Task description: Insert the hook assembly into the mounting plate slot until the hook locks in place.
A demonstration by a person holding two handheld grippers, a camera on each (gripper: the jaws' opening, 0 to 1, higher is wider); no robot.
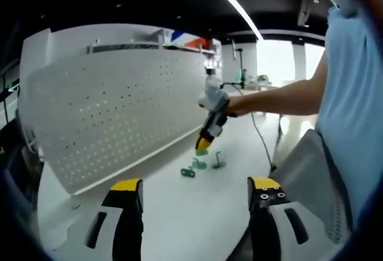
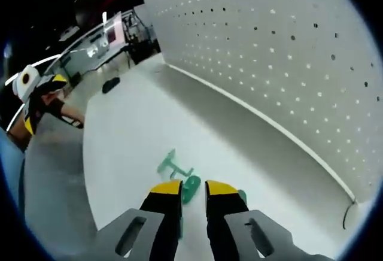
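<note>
Three small green plastic hook pieces (image 1: 202, 166) lie on the white tabletop (image 1: 179, 213), near the base of the white perforated metal pegboard panel (image 1: 114, 111). Left gripper (image 1: 194, 196): jaws wide apart, nothing btwn them, well back from the hooks. Right gripper (image 2: 192, 190): tips just over one hook (image 2: 190, 188), jaws narrowly parted; can't tell if it grips it.

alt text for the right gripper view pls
The right hand-held gripper hovers, jaws slightly apart, over green hooks lying on a white table. A white pegboard stands behind; the left hand-held gripper shows at the far left.
</note>
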